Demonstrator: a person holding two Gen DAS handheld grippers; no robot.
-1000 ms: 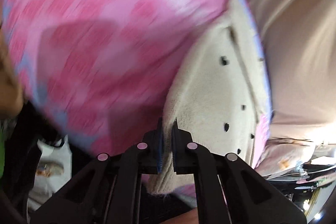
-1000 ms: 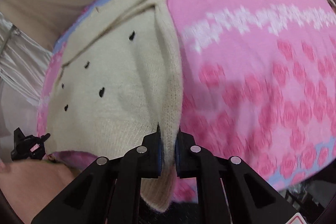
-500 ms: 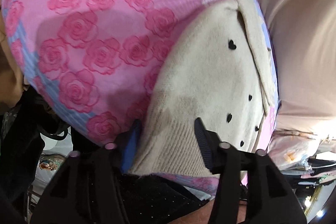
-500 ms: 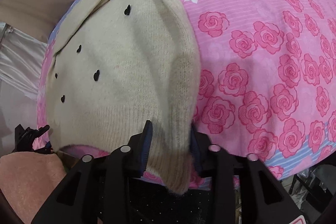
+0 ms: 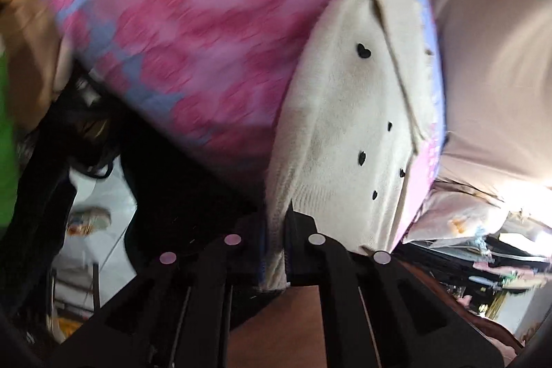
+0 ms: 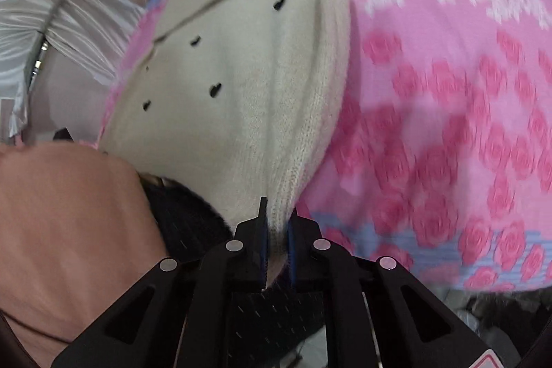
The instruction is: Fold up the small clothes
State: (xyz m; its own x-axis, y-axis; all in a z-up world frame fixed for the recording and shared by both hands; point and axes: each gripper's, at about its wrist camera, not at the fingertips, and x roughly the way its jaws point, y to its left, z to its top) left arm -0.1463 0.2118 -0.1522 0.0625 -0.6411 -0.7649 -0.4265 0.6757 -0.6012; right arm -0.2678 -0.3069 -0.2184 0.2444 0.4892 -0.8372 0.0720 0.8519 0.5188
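- The left gripper point(image 5: 275, 244) is clamping the ribbed hem of a cream knit sweater point(image 5: 348, 140); its two fingers are pressing together on a pinch of fabric at the near left corner of the garment.
- The right gripper point(image 6: 276, 242) is likewise clamping the sweater point(image 6: 241, 99), its fingers closing on the ribbed hem at the near right corner.
- The sweater is lying on a pink rose-print sheet point(image 5: 193, 23), with its hem at the near edge and its body stretching toward the far side.
- Small black heart-shaped spots point(image 5: 362, 50) are showing on the sweater's cream surface; in the right wrist view the same spots point(image 6: 215, 89) are appearing blurred.
- A folded strip of the knit is running along the far side of the sweater in both views; whether it is a sleeve or a collar cannot be told.
- The pink sheet point(image 6: 448, 92) is carrying a band of white flowers toward the far side and a pale blue border stripe near its edge.
- Both views are showing motion blur across the sheet.
- A beige fabric surface point(image 5: 490, 57) is lying beyond the sheet's right edge in the left wrist view.
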